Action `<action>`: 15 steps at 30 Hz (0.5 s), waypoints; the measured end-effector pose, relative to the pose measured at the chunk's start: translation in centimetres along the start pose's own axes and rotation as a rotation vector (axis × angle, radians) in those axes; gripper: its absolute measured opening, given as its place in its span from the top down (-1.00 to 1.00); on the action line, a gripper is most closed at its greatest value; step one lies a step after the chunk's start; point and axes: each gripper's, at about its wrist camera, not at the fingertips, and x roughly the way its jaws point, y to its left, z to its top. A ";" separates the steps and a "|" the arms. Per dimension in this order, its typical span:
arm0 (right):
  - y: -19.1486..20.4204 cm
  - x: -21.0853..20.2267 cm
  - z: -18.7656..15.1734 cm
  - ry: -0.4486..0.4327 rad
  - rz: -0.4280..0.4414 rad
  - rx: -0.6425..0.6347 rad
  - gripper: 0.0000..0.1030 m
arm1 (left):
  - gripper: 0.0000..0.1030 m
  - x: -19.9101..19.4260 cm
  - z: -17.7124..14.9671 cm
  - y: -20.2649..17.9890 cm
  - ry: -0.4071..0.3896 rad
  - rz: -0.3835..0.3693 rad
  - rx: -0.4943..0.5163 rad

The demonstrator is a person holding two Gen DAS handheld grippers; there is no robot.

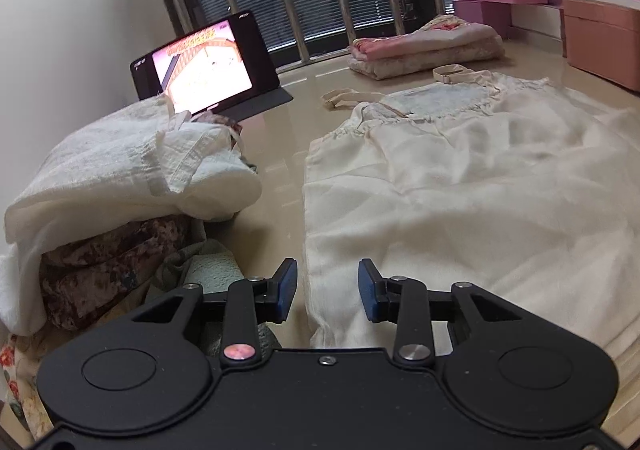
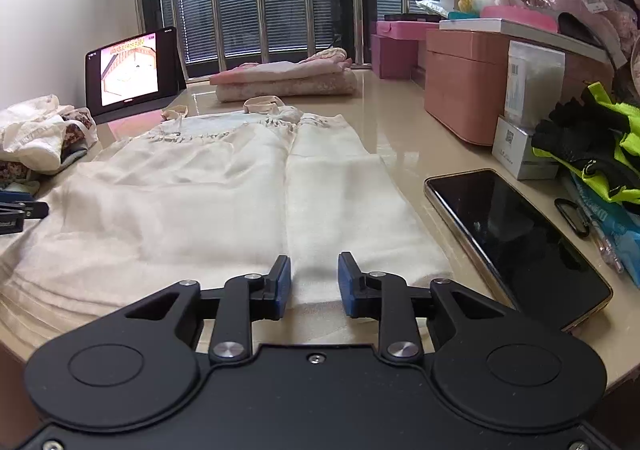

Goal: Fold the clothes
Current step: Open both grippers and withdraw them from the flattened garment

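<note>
A cream strap dress [image 1: 460, 185] lies flat on the glossy beige table [image 1: 280, 137], straps toward the window. In the right wrist view the dress [image 2: 180, 201] has its right side folded inward as a long panel [image 2: 344, 201]. My left gripper [image 1: 327, 284] hovers at the dress's near left edge, jaws apart, with the hem edge below the gap and not pinched. My right gripper [image 2: 315, 276] stands open over the near end of the folded panel, its pads clear of the cloth. The left gripper's tip [image 2: 20, 211] shows at the far left of the right wrist view.
A heap of unfolded clothes [image 1: 132, 177] sits left of the dress. A lit tablet [image 1: 204, 65] stands behind it. Folded pink clothes [image 2: 284, 79] lie by the window. A phone [image 2: 516, 246], a white box [image 2: 516, 151], green-black gear [image 2: 592, 145] and pink boxes [image 2: 464, 85] crowd the right.
</note>
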 end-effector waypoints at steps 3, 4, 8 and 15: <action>0.0 -1.1 -0.2 -0.006 0.036 0.021 -0.32 | -0.18 -1.0 0.0 0.5 0.006 0.014 -0.021; 0.3 -1.8 -0.3 -0.021 0.034 0.005 -0.41 | -0.40 -1.7 0.0 0.7 -0.007 0.029 -0.032; 1.8 -4.9 -0.5 -0.092 0.040 -0.076 -0.91 | -1.00 -4.8 0.0 1.0 -0.075 0.074 -0.052; 3.2 -7.0 0.4 -0.085 0.049 -0.080 -0.99 | -1.00 -9.4 -0.4 0.2 -0.100 -0.034 -0.104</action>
